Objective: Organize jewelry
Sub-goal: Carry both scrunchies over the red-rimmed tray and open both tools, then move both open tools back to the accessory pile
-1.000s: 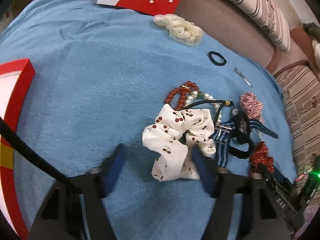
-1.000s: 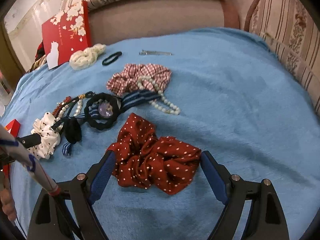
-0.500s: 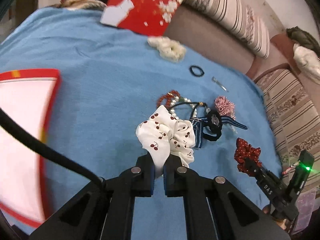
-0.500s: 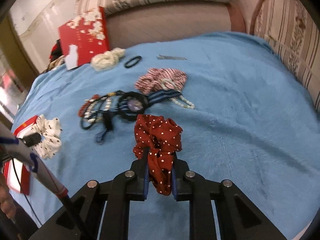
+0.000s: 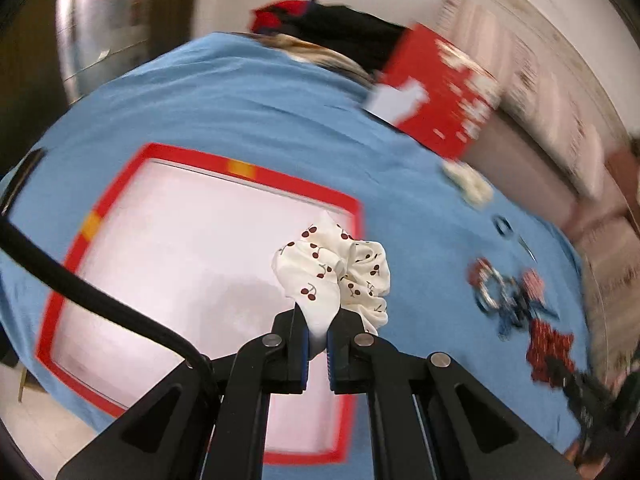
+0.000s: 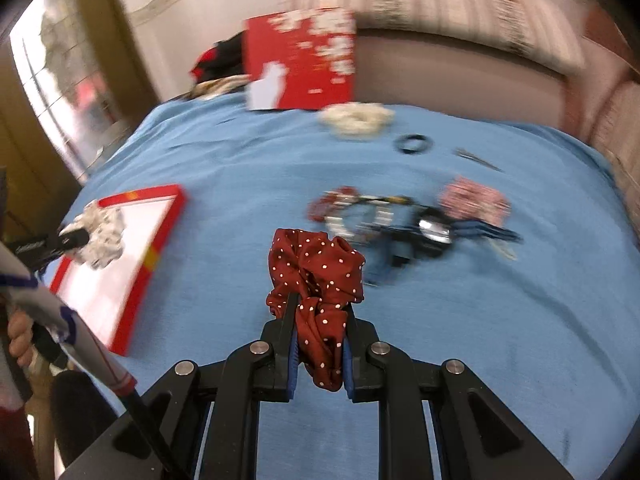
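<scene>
Left tool (image 5: 317, 322) pinching cherry-print scrunchie (image 5: 340, 276), hanging over right edge of red-rimmed tray (image 5: 256, 174): nearer hand. Right tool (image 6: 320, 334) gripping red dotted scrunchie (image 6: 320, 268), hovering above blue cover (image 6: 520, 320); tray lying well apart toward cover's left edge.

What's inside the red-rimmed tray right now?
The red-rimmed tray shows only its bare white floor. The cherry scrunchie, pinched in the left tool, hangs over its near right corner. The tool and cable hide the floor beneath them.
</scene>
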### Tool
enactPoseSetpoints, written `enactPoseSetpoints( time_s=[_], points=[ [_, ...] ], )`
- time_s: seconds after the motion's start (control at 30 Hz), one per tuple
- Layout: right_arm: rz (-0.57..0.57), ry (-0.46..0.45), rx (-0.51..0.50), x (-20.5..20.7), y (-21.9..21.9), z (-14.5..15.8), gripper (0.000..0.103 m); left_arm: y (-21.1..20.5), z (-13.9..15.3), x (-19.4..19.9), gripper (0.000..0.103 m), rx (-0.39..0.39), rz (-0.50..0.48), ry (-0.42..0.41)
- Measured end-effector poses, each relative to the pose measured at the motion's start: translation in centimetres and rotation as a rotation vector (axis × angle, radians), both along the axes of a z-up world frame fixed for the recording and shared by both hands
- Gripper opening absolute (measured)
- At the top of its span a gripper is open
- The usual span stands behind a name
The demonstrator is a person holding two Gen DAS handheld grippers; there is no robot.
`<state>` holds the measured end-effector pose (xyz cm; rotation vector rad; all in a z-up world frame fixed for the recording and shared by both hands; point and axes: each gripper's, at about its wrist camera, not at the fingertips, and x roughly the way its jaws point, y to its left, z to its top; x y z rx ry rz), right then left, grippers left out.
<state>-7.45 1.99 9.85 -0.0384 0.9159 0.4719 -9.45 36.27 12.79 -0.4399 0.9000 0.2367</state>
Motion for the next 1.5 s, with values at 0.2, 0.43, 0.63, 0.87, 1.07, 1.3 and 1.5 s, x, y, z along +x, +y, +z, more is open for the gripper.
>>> enactPoseSetpoints(
  time_s=[0.2, 0.43, 0.63, 0.87, 1.07, 1.3, 1.5],
  points=[
    [0.164, 0.027, 0.017, 0.9, 10.4, 0.6, 0.018, 6.0, -0.8, 1.5, 0.006, -0.032, 0.141, -0.039],
    [0.28, 0.039, -0.012, 2.9, 21.0, -0.4, 0.018, 11.6, -3.1, 3.9, 0.006, 0.007, 0.245, -0.01],
    [0.335, 0.045, -0.078, 5.7, 27.8, -2.8, 0.019, 15.2, -5.9, 3.8, 0.006, -0.02, 0.3, 0.012],
    [0.32, 0.033, -0.129, 7.7, 30.6, -4.8, 0.024, 16.2, -6.8, 3.5, 0.008, -0.048, 0.353, 0.027],
    [0.289, 0.019, -0.141, 8.0, 30.7, -5.4, 0.051, 15.7, -6.6, 3.2, 0.033, -0.038, 0.38, 0.009],
    [0.285, -0.023, -0.103, 6.5, 28.4, -2.7, 0.06, 14.5, -4.8, 2.7, 0.047, -0.02, 0.371, -0.053],
    [0.255, -0.03, -0.079, 4.3, 23.3, -1.5, 0.064, 12.6, -3.4, 2.4, 0.048, -0.009, 0.332, -0.076]
  ],
)
